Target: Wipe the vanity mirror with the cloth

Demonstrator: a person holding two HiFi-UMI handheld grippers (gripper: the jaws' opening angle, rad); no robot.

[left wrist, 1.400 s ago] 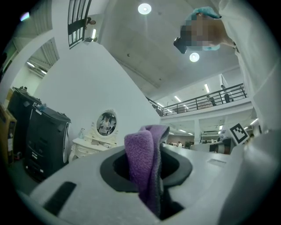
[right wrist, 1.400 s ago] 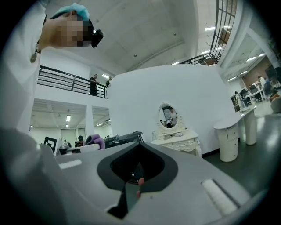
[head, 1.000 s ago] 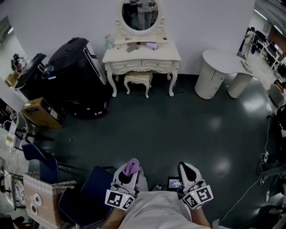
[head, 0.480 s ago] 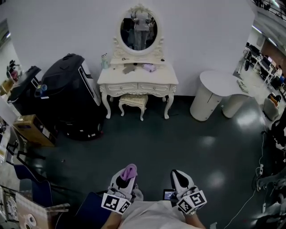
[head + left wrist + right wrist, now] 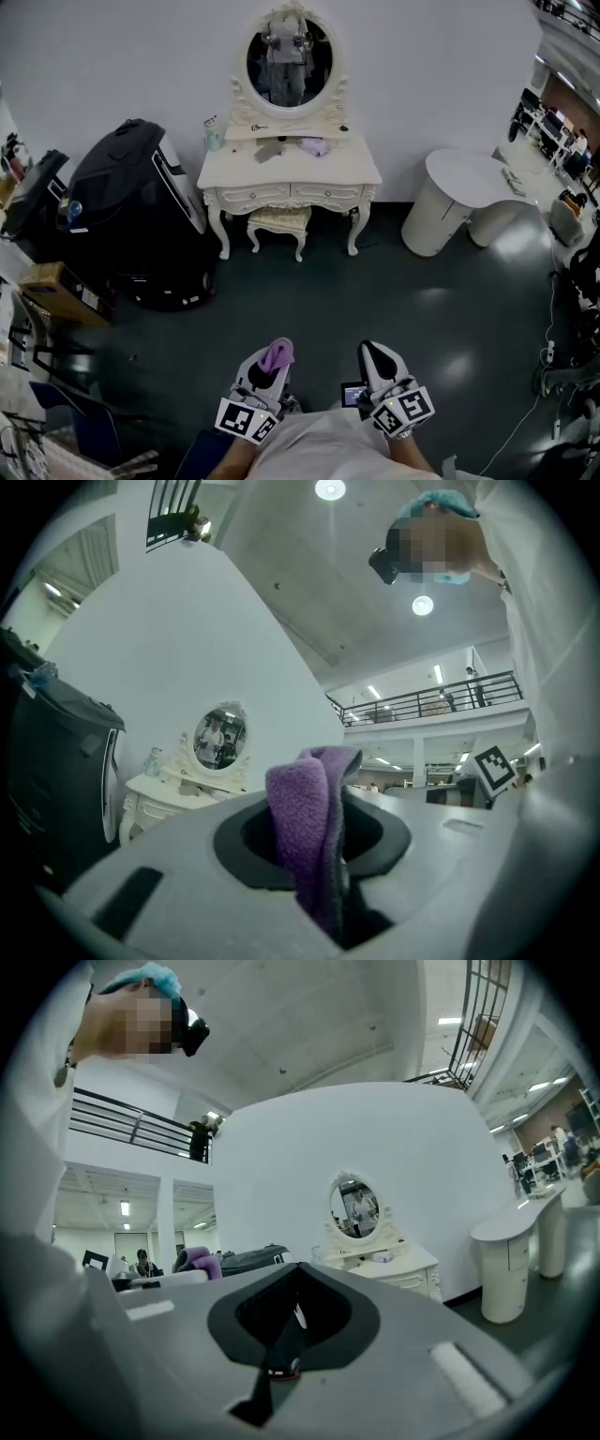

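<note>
An oval vanity mirror (image 5: 289, 64) in a white carved frame stands on a white dressing table (image 5: 361, 171) against the far wall; it also shows small in the left gripper view as the mirror (image 5: 221, 738) and in the right gripper view as the mirror (image 5: 353, 1207). My left gripper (image 5: 275, 357) is held close to my body, shut on a purple cloth (image 5: 309, 832) that sticks up between the jaws. My right gripper (image 5: 378, 358) is beside it, shut with nothing in it. Both are several steps from the table.
A stool (image 5: 277, 223) sits under the dressing table. A small bottle (image 5: 214, 136), a purple item (image 5: 314, 146) and other bits lie on the tabletop. A large black case (image 5: 131, 206) stands at left, round white tables (image 5: 459, 197) at right. Dark glossy floor (image 5: 328, 300) lies between.
The view has moved closer to the dressing table and tilted up; the mirror sits higher and larger in frame. Both grippers stay in the same pose near my body.
</note>
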